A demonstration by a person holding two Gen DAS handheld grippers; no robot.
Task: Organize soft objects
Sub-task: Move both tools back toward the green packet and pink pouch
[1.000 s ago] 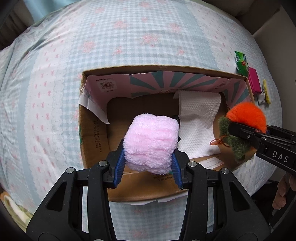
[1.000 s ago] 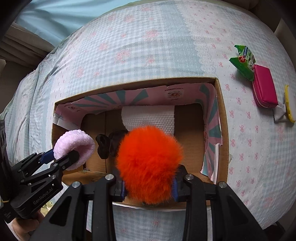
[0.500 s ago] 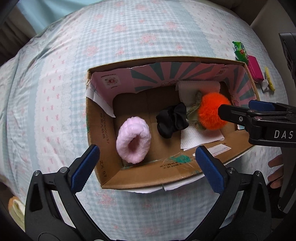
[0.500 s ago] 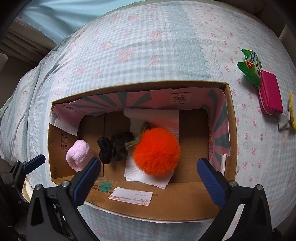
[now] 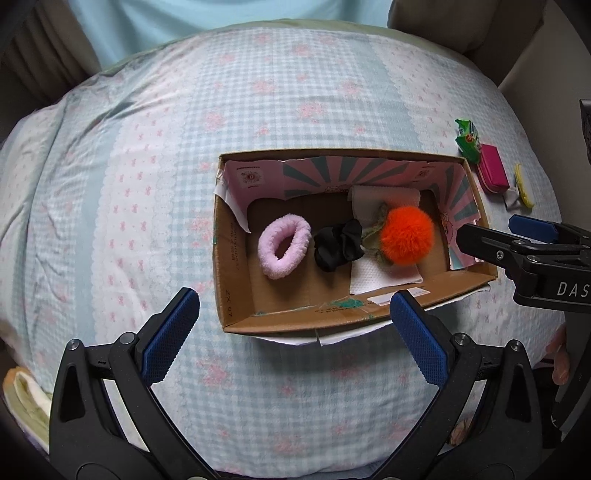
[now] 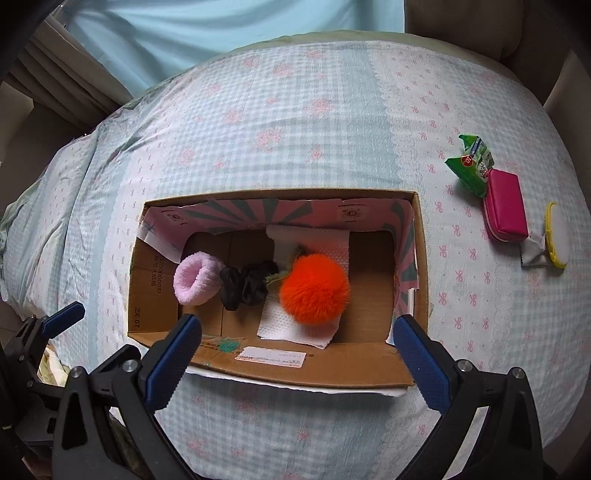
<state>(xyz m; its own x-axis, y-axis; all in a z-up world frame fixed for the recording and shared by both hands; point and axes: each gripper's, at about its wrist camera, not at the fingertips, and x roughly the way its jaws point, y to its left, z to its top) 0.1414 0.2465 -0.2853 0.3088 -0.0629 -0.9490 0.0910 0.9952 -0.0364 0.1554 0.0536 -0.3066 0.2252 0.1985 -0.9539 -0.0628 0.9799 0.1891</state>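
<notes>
An open cardboard box (image 5: 236, 295) (image 6: 147, 291) lies on the bed. Inside it, from left to right, lie a pink fluffy scrunchie (image 5: 283, 246) (image 6: 197, 282), a black scrunchie (image 5: 338, 249) (image 6: 245, 288) and an orange pompom scrunchie (image 5: 405, 235) (image 6: 314, 288) on a white paper towel (image 5: 369, 278) (image 6: 291, 325). My left gripper (image 5: 295, 336) is open and empty, held above the box's near edge. My right gripper (image 6: 297, 358) is open and empty, also above the near edge; it shows at the right of the left wrist view (image 5: 517, 240).
On the checked bedspread (image 5: 147, 184) right of the box lie a green packet (image 6: 471, 164), a magenta case (image 6: 505, 205) and a yellow-rimmed round object (image 6: 556, 232). A curtain (image 6: 221, 33) hangs behind the bed.
Both grippers opened and let go: the pink scrunchie and the orange pompom scrunchie dropped into the box. Both grippers then drew back and up from the box.
</notes>
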